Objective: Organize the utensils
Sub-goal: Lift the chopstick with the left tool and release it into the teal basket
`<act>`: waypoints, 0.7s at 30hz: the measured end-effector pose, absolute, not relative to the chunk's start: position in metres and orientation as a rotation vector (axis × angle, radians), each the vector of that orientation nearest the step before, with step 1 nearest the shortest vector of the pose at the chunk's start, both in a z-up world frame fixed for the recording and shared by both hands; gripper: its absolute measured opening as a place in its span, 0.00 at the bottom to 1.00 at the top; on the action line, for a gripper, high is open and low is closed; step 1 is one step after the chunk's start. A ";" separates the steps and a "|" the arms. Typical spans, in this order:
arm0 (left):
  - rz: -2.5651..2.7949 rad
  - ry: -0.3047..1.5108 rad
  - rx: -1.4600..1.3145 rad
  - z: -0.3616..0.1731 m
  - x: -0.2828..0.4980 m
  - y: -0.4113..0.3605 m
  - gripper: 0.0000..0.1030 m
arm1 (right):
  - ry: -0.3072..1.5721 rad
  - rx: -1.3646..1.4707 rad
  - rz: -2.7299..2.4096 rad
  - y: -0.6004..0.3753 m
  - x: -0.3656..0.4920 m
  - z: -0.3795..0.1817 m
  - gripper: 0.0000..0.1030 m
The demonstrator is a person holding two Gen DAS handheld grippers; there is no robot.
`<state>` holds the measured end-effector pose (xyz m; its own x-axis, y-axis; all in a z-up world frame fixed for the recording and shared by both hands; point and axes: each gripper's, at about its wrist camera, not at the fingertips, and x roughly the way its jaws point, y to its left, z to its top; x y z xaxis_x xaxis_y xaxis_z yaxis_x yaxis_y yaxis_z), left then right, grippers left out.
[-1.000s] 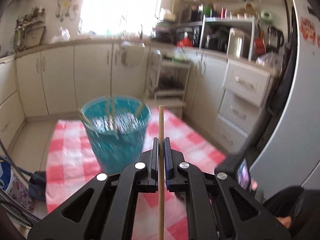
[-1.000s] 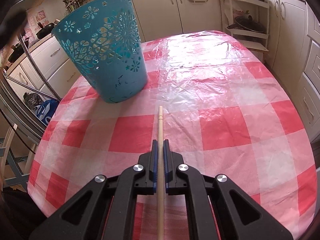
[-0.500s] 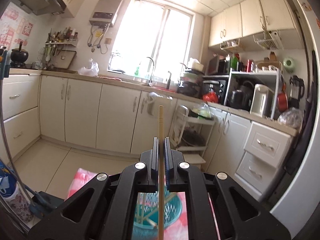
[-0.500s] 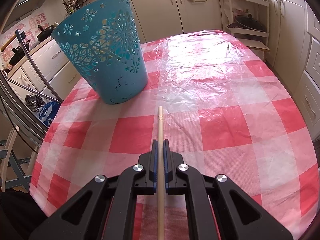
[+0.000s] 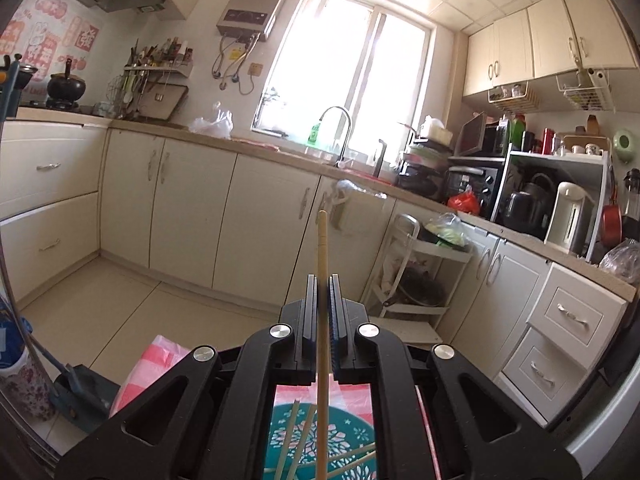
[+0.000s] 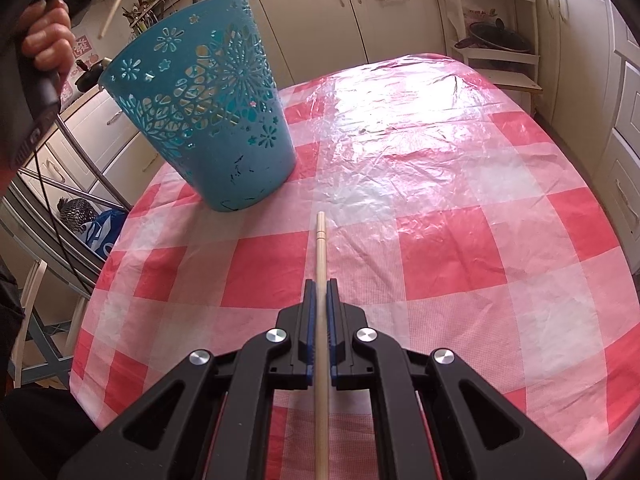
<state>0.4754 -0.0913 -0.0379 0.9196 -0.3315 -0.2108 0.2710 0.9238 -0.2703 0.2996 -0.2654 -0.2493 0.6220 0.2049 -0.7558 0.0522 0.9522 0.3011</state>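
My left gripper [image 5: 323, 280] is shut on a wooden chopstick [image 5: 322, 248] and points almost level at the kitchen cabinets. Directly beneath it, seen through the gripper's frame, is the open top of the teal cut-out basket [image 5: 352, 436] with several chopsticks inside. In the right wrist view the same basket [image 6: 208, 120] stands on the red-and-white checked table [image 6: 460, 232] at the far left. A hand [image 6: 44, 40] holds the left gripper's handle above it, its chopstick [image 6: 120, 4] slanting up. My right gripper [image 6: 320, 284] is shut on another chopstick [image 6: 320, 248], above the cloth in front of the basket.
A metal rack [image 6: 60, 200] stands close to the table's left edge. A white trolley with pans [image 6: 500, 40] sits beyond the far right corner, and cabinets [image 6: 624, 120] run along the right side. A dustpan [image 5: 80, 392] lies on the floor.
My left gripper has risen and moved over the basket, which went from ahead of it to directly below. The right gripper and its chopstick have stayed put.
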 end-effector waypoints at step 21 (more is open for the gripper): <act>-0.259 0.444 -0.141 -0.104 0.422 -0.053 0.53 | 0.891 0.241 0.080 -0.257 0.300 -0.248 0.06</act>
